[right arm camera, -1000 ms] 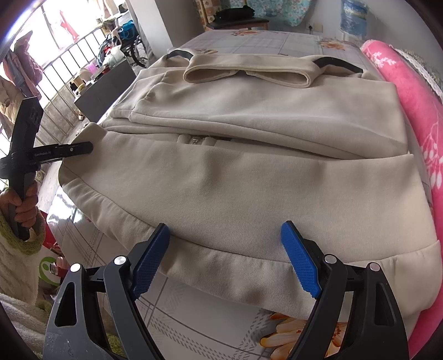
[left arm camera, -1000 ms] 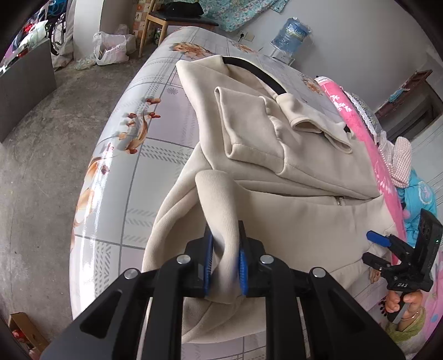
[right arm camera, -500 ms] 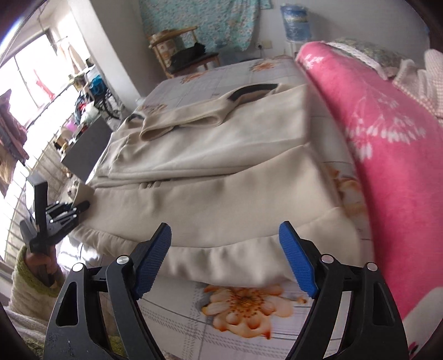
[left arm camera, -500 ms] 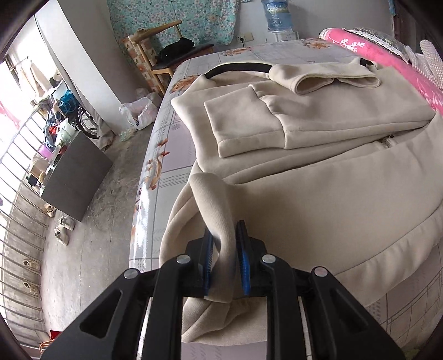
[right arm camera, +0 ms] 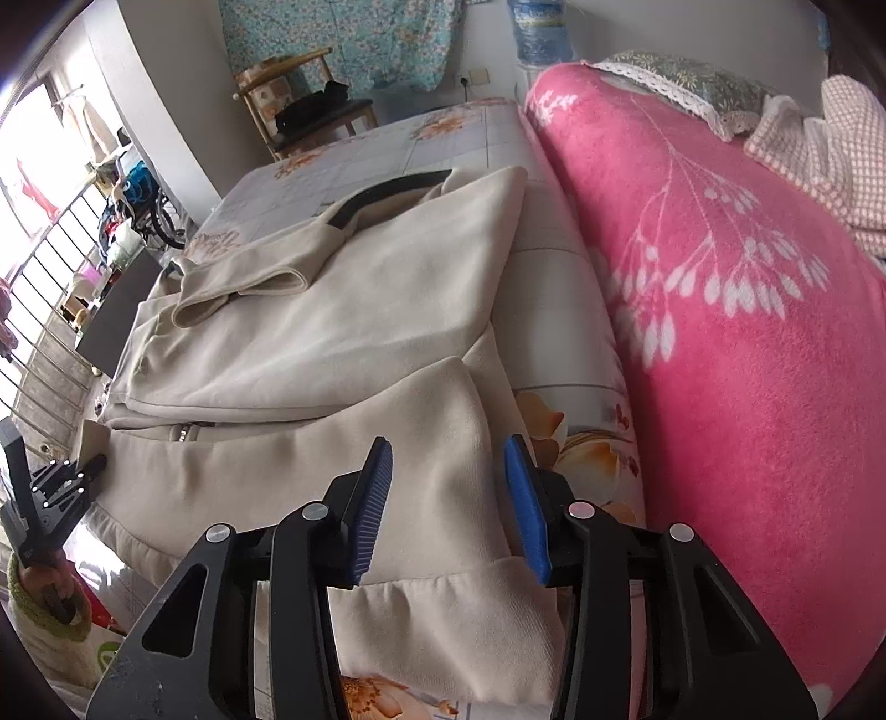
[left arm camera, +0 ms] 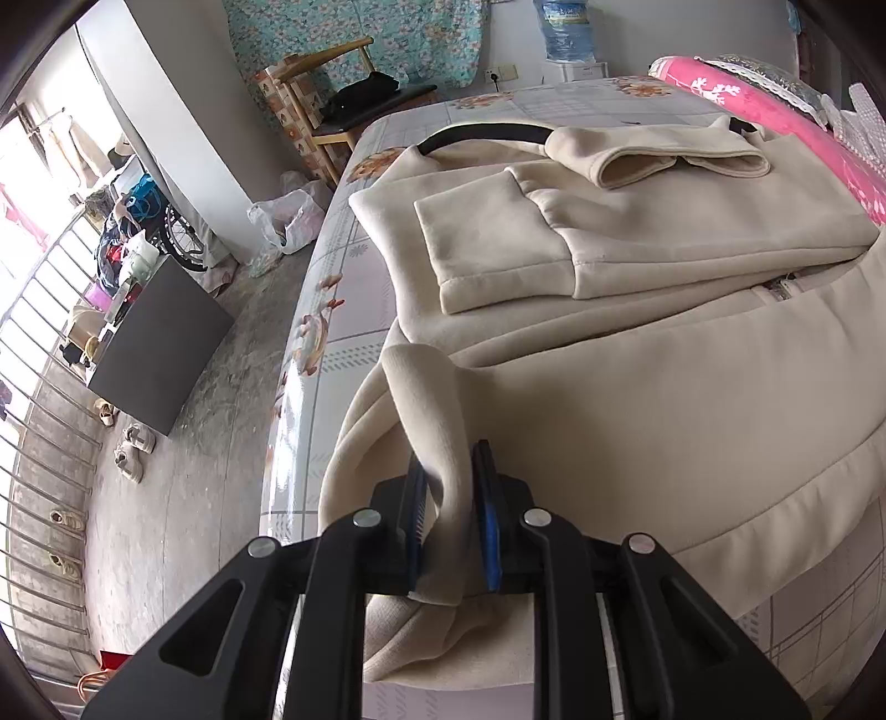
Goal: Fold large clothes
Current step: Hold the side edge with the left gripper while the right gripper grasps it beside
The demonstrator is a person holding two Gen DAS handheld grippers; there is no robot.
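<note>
A large cream jacket (left arm camera: 637, 421) lies spread on the bed, its sleeves folded across the chest and a black collar band (left arm camera: 482, 133) at the far end. My left gripper (left arm camera: 449, 476) is shut on a raised fold of the jacket's near-left hem corner. In the right wrist view my right gripper (right arm camera: 448, 459) straddles the jacket's (right arm camera: 332, 332) near-right hem corner. Its jaws are closing with the cloth between them, and the blue pads (right arm camera: 371, 498) stand clear of the fabric. The left gripper (right arm camera: 55, 487) shows at the far left, held by a hand in a green cuff.
The bed (left arm camera: 332, 310) has a floral grid-pattern cover, and its left edge drops to a concrete floor. A rolled pink blanket (right arm camera: 720, 332) lies close along the jacket's right side. A wooden chair (left arm camera: 343, 105), a water bottle (left arm camera: 565, 27) and a dark cabinet (left arm camera: 160, 343) stand beyond.
My right gripper has slid right along the hem to the corner beside the pink blanket, and its jaws have narrowed. The left gripper swung and rolled early on, keeping its hold on the fold.
</note>
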